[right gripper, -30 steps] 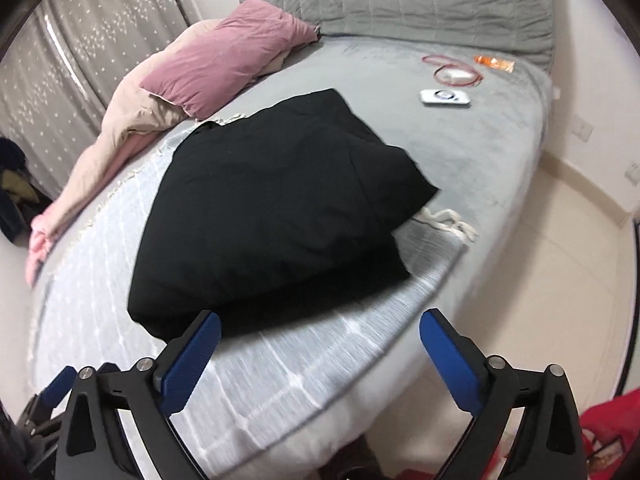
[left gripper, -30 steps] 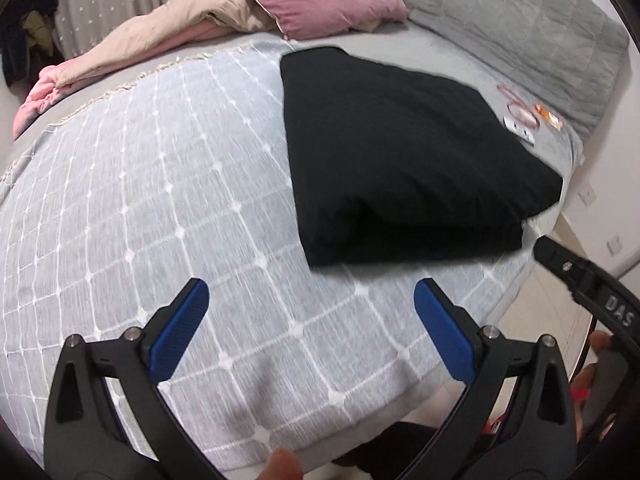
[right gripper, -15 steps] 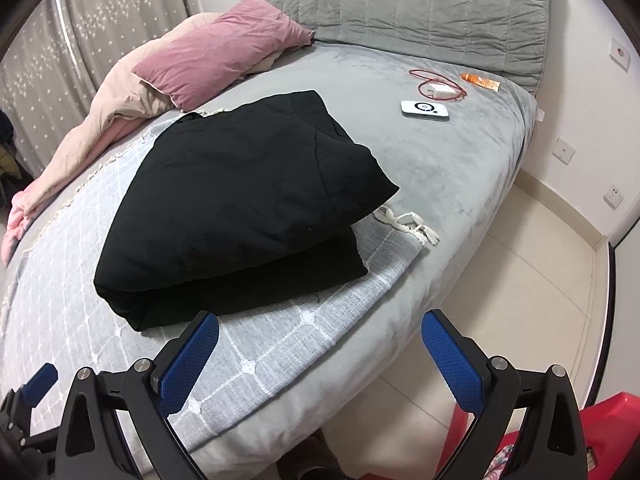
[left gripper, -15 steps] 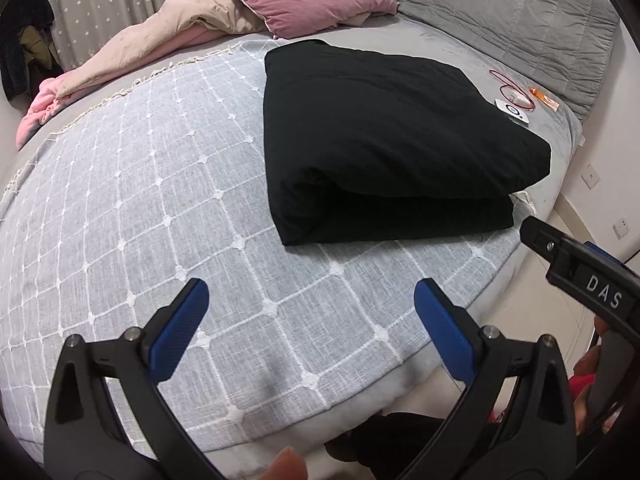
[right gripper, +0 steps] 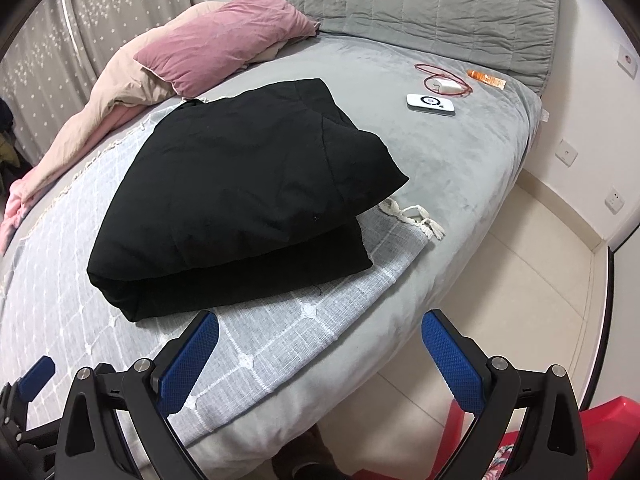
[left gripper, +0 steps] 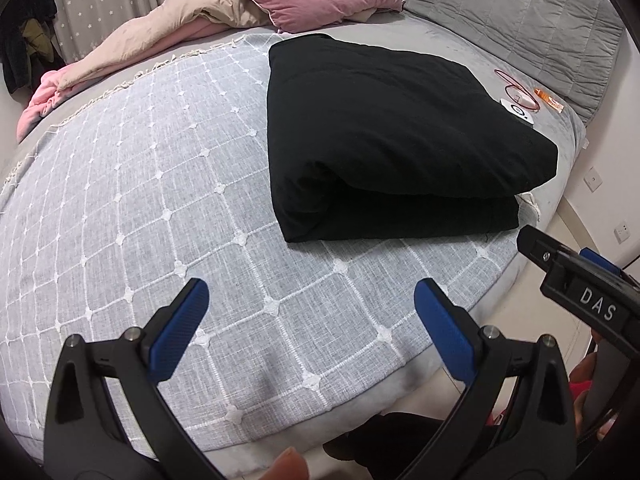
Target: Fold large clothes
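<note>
A large black garment [left gripper: 384, 136] [right gripper: 248, 196] lies folded in a thick stack on the grey-and-white checked throw [left gripper: 132, 200] [right gripper: 304, 312] that covers the bed. My left gripper [left gripper: 312, 300] hangs open near the bed's front edge, well short of the garment, nothing between its blue pads. My right gripper [right gripper: 320, 340] is open too, over the bed's edge and the floor, just in front of the garment's folded end. The right gripper's black body shows at the right of the left wrist view.
A pink pillow [right gripper: 224, 44] and a beige duvet [left gripper: 160, 36] lie at the bed's far side by a grey headboard [right gripper: 420, 8]. A white device [right gripper: 430, 104], a red cable [right gripper: 444, 80] and an orange tube [right gripper: 486, 78] lie on the grey sheet. Tiled floor [right gripper: 520, 272] and something red [right gripper: 532, 432] are on the right.
Both grippers have drawn back from the folded garment toward the bed's edge and stayed open. The garment has not moved.
</note>
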The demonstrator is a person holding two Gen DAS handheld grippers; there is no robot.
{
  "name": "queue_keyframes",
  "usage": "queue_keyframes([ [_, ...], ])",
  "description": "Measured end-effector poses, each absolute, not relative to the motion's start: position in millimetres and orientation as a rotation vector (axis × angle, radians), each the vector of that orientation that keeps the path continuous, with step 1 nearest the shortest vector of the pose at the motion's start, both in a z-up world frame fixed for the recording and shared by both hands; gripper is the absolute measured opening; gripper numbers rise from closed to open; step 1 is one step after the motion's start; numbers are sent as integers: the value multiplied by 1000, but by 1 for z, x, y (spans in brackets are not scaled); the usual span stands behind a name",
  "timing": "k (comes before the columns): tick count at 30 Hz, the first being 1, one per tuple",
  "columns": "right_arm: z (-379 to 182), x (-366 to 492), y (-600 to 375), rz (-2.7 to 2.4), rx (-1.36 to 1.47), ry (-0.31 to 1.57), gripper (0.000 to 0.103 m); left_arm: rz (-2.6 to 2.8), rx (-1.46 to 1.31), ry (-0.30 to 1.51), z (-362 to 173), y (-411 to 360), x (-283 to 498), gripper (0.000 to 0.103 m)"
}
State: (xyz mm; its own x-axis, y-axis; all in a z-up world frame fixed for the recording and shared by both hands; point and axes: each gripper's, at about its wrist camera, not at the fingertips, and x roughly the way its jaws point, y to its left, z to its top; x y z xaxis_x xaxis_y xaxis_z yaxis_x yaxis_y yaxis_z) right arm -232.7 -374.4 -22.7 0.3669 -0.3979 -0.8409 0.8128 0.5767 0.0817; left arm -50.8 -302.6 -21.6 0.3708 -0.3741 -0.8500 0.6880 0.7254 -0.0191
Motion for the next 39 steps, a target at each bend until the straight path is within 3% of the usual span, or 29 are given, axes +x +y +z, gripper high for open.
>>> queue_keyframes([
  [39, -28, -234, -374, -828, 537, 903, 102, -724, 349, 1001, -24, -301, -50, 102],
])
